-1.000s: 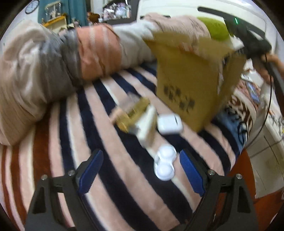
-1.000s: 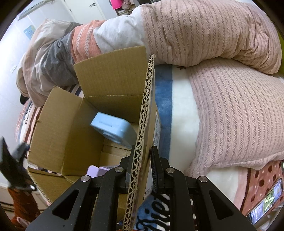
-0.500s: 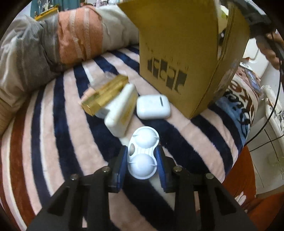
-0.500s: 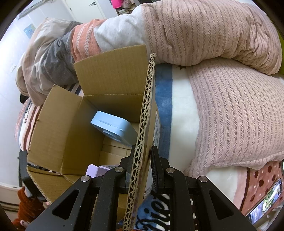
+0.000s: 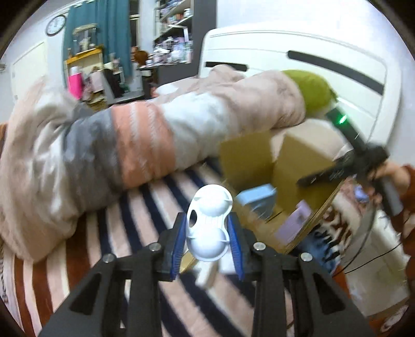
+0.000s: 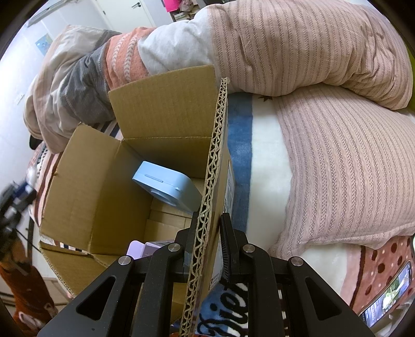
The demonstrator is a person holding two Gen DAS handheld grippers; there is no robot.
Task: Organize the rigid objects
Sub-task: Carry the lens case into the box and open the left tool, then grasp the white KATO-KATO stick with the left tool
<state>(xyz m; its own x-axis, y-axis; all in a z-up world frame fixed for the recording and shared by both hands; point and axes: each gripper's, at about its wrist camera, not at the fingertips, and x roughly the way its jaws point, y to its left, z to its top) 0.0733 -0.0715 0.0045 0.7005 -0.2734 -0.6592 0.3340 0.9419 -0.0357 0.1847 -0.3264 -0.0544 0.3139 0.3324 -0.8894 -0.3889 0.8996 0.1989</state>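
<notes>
While the left gripper (image 5: 207, 237) clamps a white two-domed plastic case (image 5: 209, 225) between its blue pads and holds it above the striped blanket (image 5: 135, 207), the right gripper (image 6: 210, 233) pinches the upright flap of the cardboard box (image 6: 166, 109). Inside the open box lie a light blue case (image 6: 168, 188) and a lilac item (image 6: 141, 250), partly hidden.

This is a bedroom in someone's home. I can see a bed with a stripy blanket (image 5: 145, 207) and a big puffy quilt (image 6: 298, 46) piled on it. A round clock (image 5: 55, 24) hangs on the wall by a blue-green curtain (image 5: 118, 33). Messy shelves (image 5: 173, 28) stand at the back.
</notes>
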